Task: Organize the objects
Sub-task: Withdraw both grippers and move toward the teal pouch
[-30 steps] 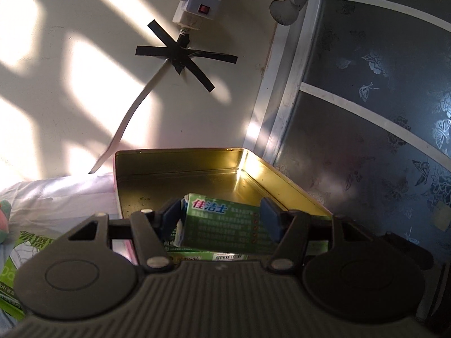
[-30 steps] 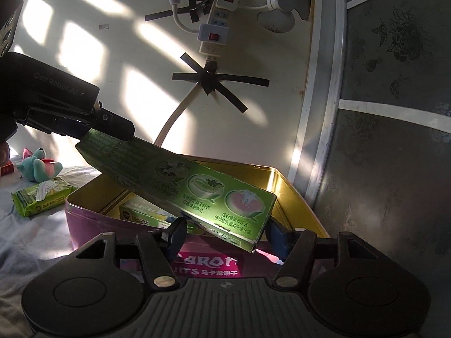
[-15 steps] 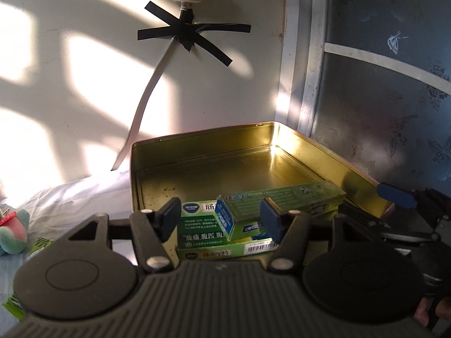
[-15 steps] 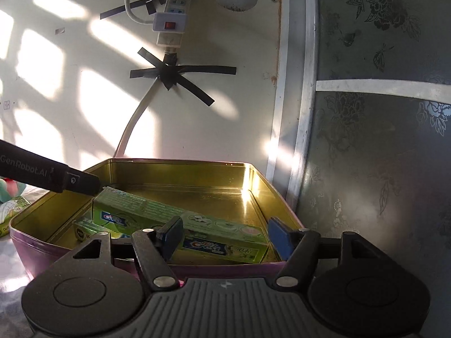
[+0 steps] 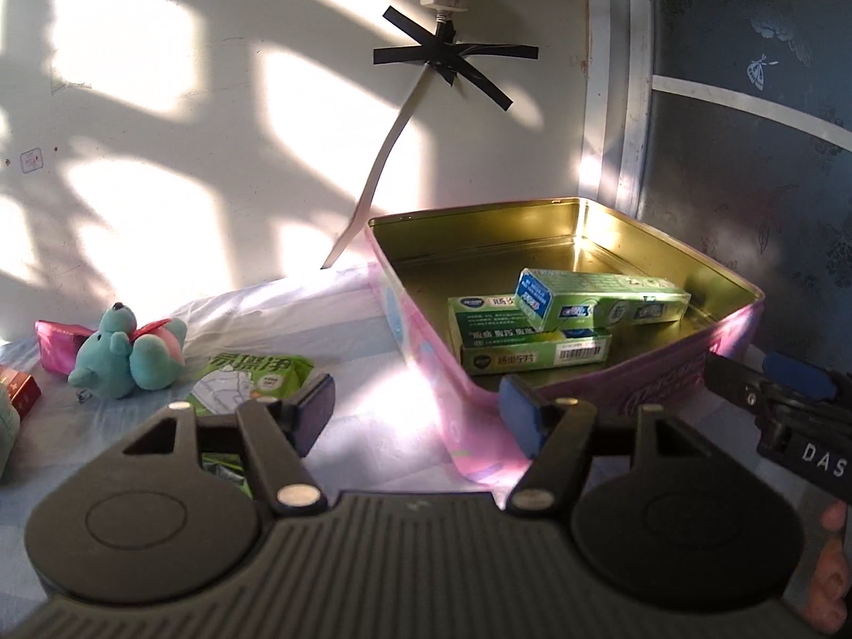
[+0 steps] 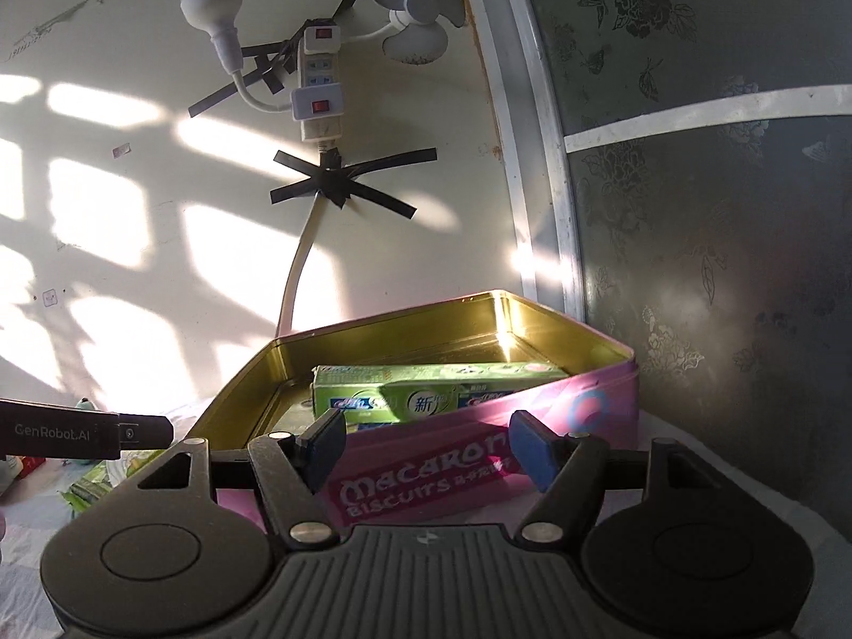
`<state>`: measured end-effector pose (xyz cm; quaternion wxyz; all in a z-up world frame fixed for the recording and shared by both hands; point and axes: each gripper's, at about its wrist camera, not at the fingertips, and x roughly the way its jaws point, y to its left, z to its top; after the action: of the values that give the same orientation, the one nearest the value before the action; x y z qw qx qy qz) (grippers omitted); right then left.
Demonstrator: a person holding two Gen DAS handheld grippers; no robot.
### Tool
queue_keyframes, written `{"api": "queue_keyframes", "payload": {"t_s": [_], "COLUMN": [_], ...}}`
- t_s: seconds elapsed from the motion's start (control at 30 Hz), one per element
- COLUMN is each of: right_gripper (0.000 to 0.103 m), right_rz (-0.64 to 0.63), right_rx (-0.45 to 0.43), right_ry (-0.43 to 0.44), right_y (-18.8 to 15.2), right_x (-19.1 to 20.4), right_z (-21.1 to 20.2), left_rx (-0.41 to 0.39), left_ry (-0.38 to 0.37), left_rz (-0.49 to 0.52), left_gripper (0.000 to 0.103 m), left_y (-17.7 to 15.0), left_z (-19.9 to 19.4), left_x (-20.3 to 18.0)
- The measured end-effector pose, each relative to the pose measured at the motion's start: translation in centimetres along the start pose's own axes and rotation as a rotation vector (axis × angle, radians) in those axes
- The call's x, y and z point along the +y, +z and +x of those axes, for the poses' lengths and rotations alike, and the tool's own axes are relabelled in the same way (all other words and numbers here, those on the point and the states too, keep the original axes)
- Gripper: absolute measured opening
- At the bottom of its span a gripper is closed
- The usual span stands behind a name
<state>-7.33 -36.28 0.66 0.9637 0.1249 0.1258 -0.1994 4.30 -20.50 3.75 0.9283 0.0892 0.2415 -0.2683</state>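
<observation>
A pink biscuit tin (image 5: 628, 373) with a gold inside stands on the bed against the wall; it also shows in the right wrist view (image 6: 426, 479). A long green toothpaste box (image 5: 601, 302) lies in it on top of a flat green box (image 5: 527, 341); the toothpaste box shows in the right wrist view (image 6: 426, 391). My left gripper (image 5: 418, 415) is open and empty, in front of the tin's left corner. My right gripper (image 6: 426, 450) is open and empty, just before the tin's front wall.
A teal plush toy (image 5: 128, 349), a green wipes pack (image 5: 250, 378), a pink pouch (image 5: 56, 341) and a red box (image 5: 18, 391) lie on the bed left of the tin. A power strip (image 6: 317, 90) is taped on the wall. A patterned glass door (image 6: 719, 213) stands on the right.
The toothpaste box was let go and now lies in the tin on the flat box. Both grippers opened and pulled back out of the tin; the left one moved left.
</observation>
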Motion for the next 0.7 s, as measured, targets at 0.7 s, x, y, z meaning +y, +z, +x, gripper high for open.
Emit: {"api": "queue_keyframes", "payload": {"t_s": [0.7], "right_gripper": [0.067], "right_rz": [-0.221], "right_rx": [0.334], "right_ry": [0.362], "right_y": [-4.6], "right_x": [18.4], "right_z": [3.4], "left_rx": [0.131], "left_ry": [0.344], "left_rz": [-0.185], "left_gripper": [0.070], "left_y": [-8.9], "left_z": [-3.2], "left_x": [18.3]}}
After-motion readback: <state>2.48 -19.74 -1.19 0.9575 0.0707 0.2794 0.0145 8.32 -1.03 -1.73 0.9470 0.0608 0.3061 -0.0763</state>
